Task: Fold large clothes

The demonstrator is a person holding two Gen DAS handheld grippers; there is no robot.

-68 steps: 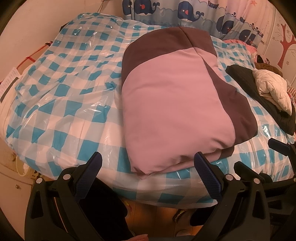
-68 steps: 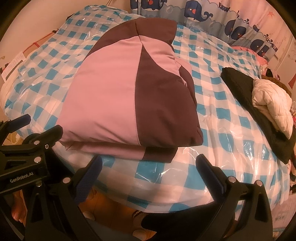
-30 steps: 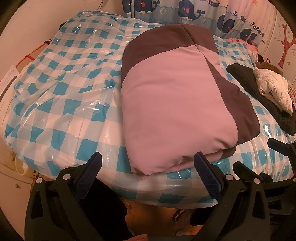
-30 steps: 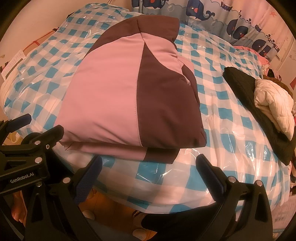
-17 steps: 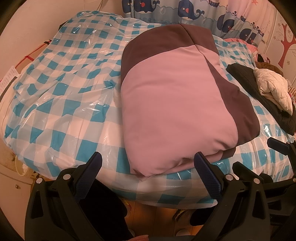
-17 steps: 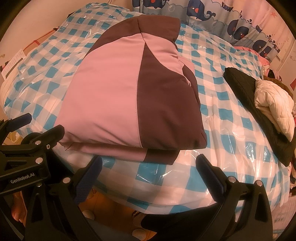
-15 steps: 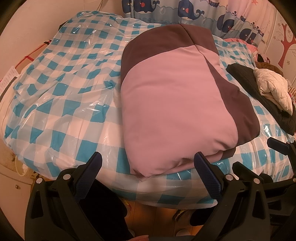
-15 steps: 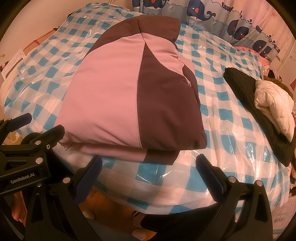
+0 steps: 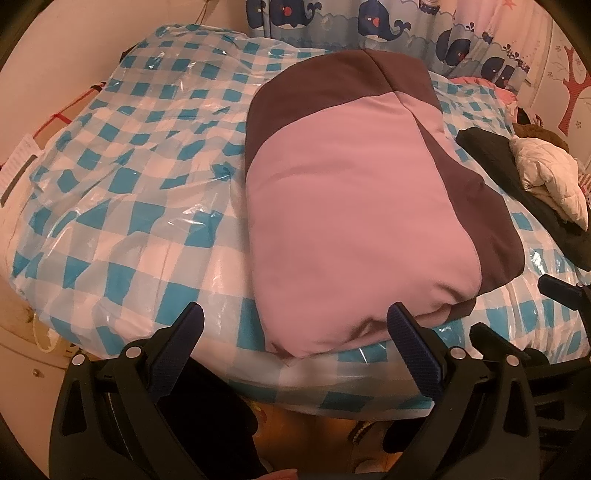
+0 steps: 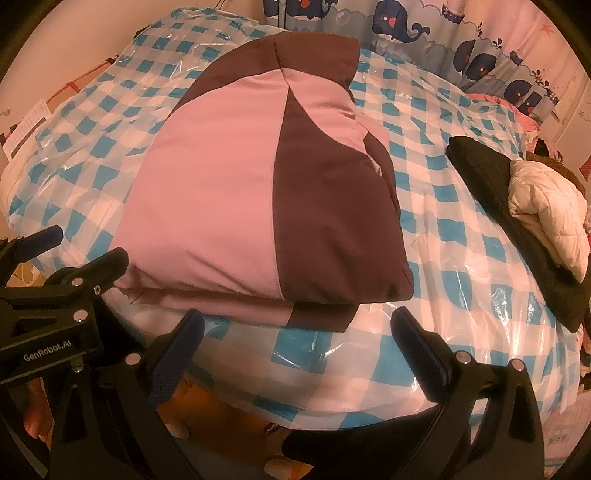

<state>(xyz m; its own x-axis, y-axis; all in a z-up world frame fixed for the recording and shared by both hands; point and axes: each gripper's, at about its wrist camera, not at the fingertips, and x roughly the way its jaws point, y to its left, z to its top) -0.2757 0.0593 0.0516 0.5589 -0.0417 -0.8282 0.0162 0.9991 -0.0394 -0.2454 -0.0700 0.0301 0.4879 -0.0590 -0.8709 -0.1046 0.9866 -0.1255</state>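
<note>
On the checked bed cover (image 9: 122, 221) my folded jacket (image 9: 354, 206) lies soft, bulky, probably slick; I'd pinch its near hem. Left gripper (image 9: 295, 347) and right gripper (image 10: 295, 347) gape empty.

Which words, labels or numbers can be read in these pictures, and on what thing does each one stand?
"GenRobot.AI": white print on the black body of the left gripper, seen at the left edge of the right wrist view.
White paper tag at the left edge of the bed: it bears print, too small and blurred to read.
Whale curtain: pictures only, no words.
Folded jacket: no label shows.
</note>
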